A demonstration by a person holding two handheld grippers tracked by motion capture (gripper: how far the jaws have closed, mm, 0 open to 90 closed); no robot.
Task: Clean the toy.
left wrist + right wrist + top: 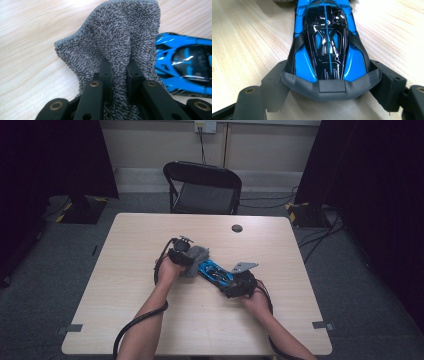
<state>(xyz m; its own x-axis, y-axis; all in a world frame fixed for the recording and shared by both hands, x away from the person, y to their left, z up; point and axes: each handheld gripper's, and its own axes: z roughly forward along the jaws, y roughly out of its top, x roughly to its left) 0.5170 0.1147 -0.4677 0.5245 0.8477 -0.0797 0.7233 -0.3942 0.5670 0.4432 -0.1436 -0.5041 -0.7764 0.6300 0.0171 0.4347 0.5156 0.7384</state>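
Your left gripper [119, 72] clamped the grey cloth [117, 37]; right gripper [329, 82] gripped the blue toy car [327, 42]. Hard wiping risked twisting it loose.

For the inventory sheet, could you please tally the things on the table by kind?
Grey cloth: 1
Blue toy car: 1
Hand-held grippers, left gripper and right gripper: 2
Total: 4
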